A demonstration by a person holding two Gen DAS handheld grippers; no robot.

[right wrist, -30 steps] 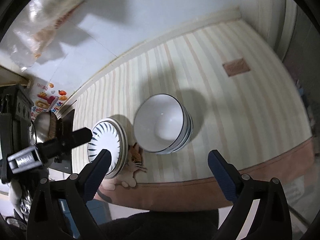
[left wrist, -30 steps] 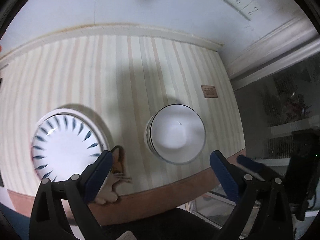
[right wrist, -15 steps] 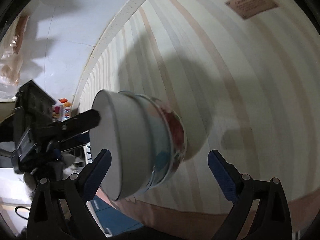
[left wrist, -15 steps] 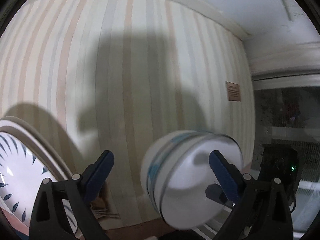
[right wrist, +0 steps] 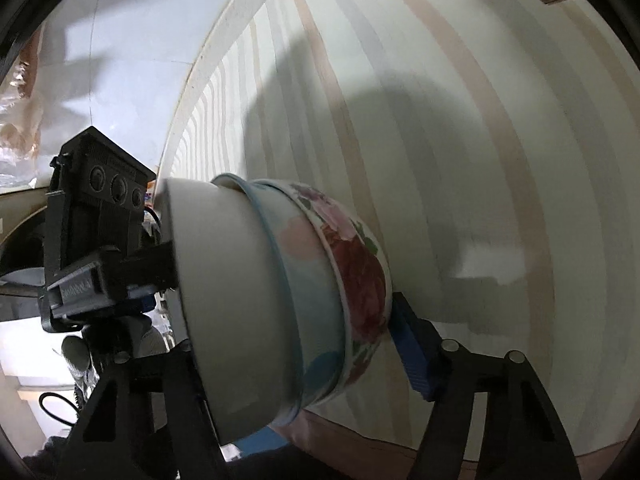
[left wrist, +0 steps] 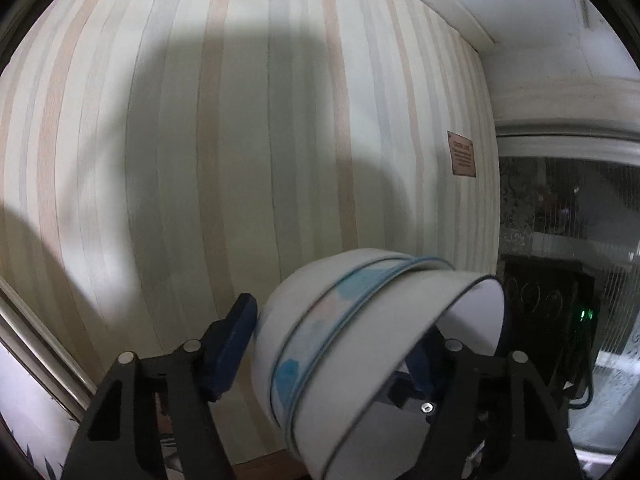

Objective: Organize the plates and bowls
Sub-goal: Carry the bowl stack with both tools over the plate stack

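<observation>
Both grippers closing on one stack of nested bowls, over the striped cloth.

Left wrist view: the left gripper (left wrist: 336, 344) has its jaws closing round the bowls (left wrist: 360, 344), the blue pad (left wrist: 234, 346) against the outer wall (the other pad sits hidden inside the rim); the cloth (left wrist: 240, 140) lies behind the bowls, its brown label (left wrist: 462, 154) beyond them. Right wrist view: the right gripper (right wrist: 304, 344) is closing on the bowls (right wrist: 280, 292) too, one pad (right wrist: 408, 352) touching the floral bowl (right wrist: 356, 276).
</observation>
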